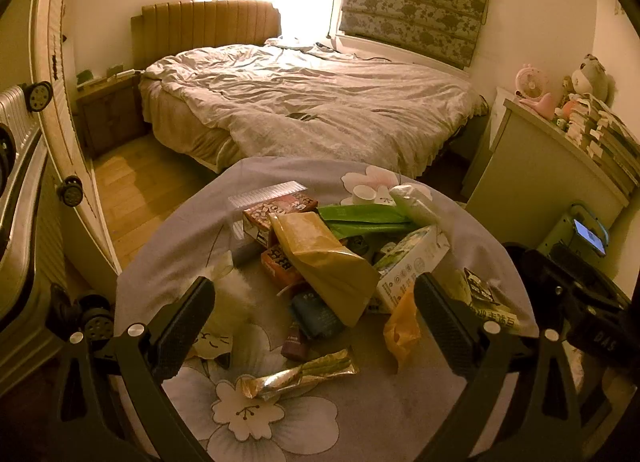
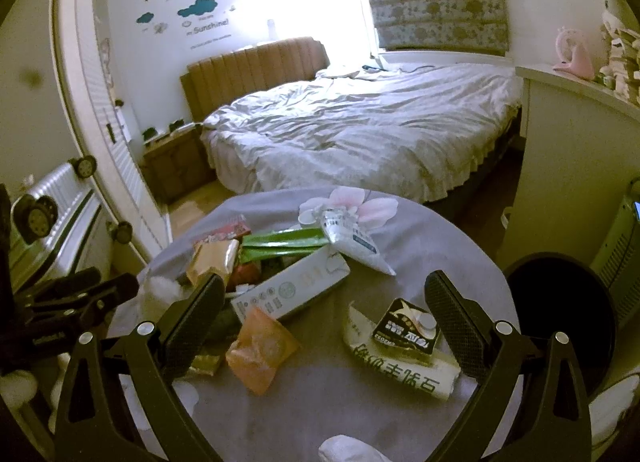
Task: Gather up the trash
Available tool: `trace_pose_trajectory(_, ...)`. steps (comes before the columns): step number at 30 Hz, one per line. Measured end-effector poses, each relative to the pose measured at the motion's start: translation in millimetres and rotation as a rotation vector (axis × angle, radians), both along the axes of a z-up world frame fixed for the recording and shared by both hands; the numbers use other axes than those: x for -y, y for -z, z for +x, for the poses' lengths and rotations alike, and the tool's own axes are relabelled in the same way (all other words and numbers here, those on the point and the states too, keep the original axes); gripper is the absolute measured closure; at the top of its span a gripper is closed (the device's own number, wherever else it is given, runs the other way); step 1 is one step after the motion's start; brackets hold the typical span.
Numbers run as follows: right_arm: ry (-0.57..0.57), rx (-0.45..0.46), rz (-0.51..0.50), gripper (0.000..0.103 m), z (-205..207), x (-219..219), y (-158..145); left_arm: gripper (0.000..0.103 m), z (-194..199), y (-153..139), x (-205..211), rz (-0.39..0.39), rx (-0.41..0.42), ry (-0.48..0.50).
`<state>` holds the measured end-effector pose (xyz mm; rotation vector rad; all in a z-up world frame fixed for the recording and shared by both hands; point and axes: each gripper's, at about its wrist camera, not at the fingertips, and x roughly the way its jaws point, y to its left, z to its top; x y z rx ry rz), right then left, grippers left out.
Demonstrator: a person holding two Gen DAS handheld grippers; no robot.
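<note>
Round table under a grey cloth printed with large pale flowers (image 1: pixel 168 262), strewn with trash.

Tan glossy foil pouch (image 1: pixel 324 262): on top of the pile at table centre, long axis running from far-left to near-right, nearer end tilted down. Green flat sachet (image 1: pixel 364 218): just behind it, long axis left-right. White long carton with printed icons (image 2: pixel 288 290): right of the pouch, long axis near-left to far-right. Gold-and-green snack wrapper (image 1: pixel 300 374): alone on the near cloth, long axis roughly left-right, right end slightly farther away. Orange crumpled plastic bag (image 2: pixel 260 346): just beside the carton's near end. Black-and-white small packet (image 2: pixel 406 332): lying on a white wrapper with green characters (image 2: pixel 400 370), right side of table.

Left gripper (image 1: pixel 312 302): above the pile, pointing forward and down, fingers spread wide, holding nothing. Right gripper (image 2: pixel 324 302): same pose over the table's right half, fingers wide apart, empty.
</note>
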<state>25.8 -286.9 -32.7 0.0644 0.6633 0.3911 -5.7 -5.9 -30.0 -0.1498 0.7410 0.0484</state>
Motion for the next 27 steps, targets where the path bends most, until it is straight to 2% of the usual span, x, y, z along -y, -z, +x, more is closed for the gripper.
trace_pose_trajectory(27, -0.028, -0.021, -0.029, 0.004, 4.9, -14.6, 6.9, 0.005, -1.3, 5.1, -6.4, -0.006, -0.005, -0.004)
